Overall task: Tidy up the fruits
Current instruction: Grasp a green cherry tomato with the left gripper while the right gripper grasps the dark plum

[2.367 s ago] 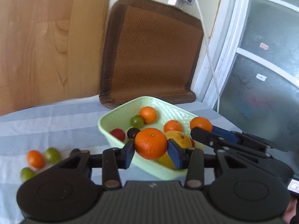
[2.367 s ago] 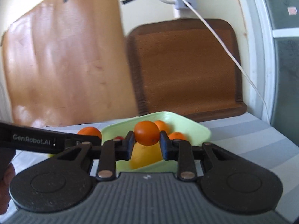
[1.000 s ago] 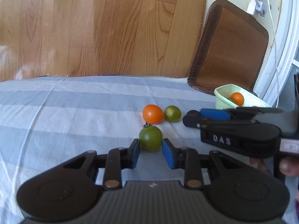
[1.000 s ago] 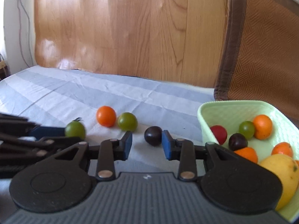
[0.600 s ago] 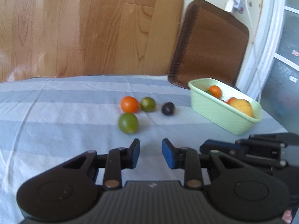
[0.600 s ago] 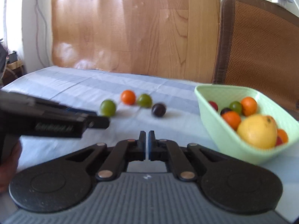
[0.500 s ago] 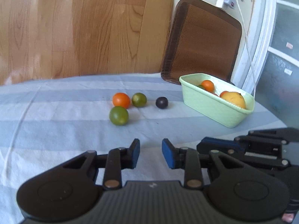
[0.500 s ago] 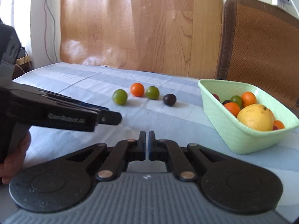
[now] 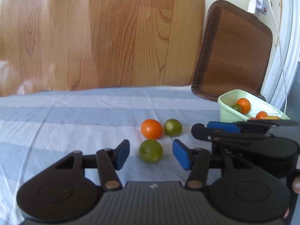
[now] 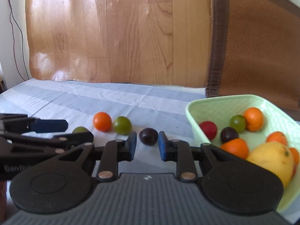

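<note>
My left claw (image 9: 151,152) is spreading its blue pads (image 9: 121,154), and a green tomato (image 9: 150,151) sits on the cloth in the gap between them, touched by neither pad. Just past it lie an orange tomato (image 9: 151,129) and a second green one (image 9: 172,127), side by side and almost touching. To the right of these my right claw reaches in from the side, its dark fingers crossing in front of the basket.

My right claw (image 10: 145,145) is also opening, though its gap is narrower, and a dark purple fruit (image 10: 148,136) rests on the surface between the pads with a sliver of space at each side. Nothing is gripped by either claw.

Left of the purple fruit, from this view, the green (image 10: 122,125) and orange (image 10: 102,121) pair show again, and the left claw's fingers lie low across the lower left, partly hiding the nearest green tomato (image 10: 80,130).

All four loose fruits sit on the striped blue and white cloth (image 9: 65,116) covering the surface. At the right stands the pale green basket (image 10: 193,112), holding oranges, a red tomato (image 10: 207,130), a green one, a dark one and a big yellow fruit (image 10: 271,159). Behind rise a wooden panel (image 10: 116,31) and a brown woven mat (image 9: 234,56).
</note>
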The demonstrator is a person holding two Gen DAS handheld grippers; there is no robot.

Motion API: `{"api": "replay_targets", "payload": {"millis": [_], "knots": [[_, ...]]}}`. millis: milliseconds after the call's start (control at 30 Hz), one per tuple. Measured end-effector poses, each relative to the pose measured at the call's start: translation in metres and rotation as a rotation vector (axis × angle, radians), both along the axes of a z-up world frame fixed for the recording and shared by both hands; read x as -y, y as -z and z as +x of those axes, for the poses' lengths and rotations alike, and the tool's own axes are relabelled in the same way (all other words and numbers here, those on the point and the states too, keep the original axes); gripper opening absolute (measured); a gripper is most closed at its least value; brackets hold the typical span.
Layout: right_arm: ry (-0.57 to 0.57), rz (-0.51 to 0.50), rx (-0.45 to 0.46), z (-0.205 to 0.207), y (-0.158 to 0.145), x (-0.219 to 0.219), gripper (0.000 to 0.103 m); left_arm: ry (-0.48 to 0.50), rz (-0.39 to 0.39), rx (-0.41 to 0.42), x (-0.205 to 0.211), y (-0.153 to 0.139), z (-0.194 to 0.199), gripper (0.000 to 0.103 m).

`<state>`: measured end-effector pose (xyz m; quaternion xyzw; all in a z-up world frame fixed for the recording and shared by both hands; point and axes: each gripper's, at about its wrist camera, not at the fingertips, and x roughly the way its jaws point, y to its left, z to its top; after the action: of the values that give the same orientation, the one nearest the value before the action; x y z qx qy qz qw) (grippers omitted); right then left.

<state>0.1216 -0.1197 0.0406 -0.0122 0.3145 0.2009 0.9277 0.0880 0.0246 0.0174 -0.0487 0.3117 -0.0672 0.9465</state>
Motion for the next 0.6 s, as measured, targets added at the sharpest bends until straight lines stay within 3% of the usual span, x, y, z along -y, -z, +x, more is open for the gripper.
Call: {"api": "replay_targets", "payload": {"millis": [33, 100, 133, 167, 267, 400, 600], "knots": [[-0.008, -0.023, -0.008, 0.004, 0.002, -0.004, 0.029, 0.010, -0.025, -0.022, -0.002, 0.002, 0.003, 0.036], [-0.018, -0.066, -0.001, 0.007, 0.002, -0.011, 0.030, 0.011, -0.045, -0.023, -0.005, 0.004, 0.002, 0.029], [-0.019, -0.074, -0.001, 0.009, 0.002, -0.012, 0.030, 0.012, -0.053, -0.024, -0.006, 0.004, 0.002, 0.029], [-0.011, -0.071, 0.000, 0.008, 0.001, -0.010, 0.022, 0.014, -0.063, -0.023, -0.007, 0.004, 0.001, 0.029], [-0.003, -0.026, -0.006, 0.001, 0.001, 0.003, 0.020, 0.023, -0.093, -0.020, -0.009, 0.004, -0.005, 0.029], [-0.026, 0.012, 0.022, -0.037, -0.006, 0.020, 0.020, 0.094, -0.137, -0.012, 0.001, 0.004, -0.031, 0.029], [-0.047, 0.013, 0.062, -0.116, -0.011, 0.064, 0.020, 0.249, -0.128, -0.023, 0.037, 0.005, -0.078, 0.029]]}}
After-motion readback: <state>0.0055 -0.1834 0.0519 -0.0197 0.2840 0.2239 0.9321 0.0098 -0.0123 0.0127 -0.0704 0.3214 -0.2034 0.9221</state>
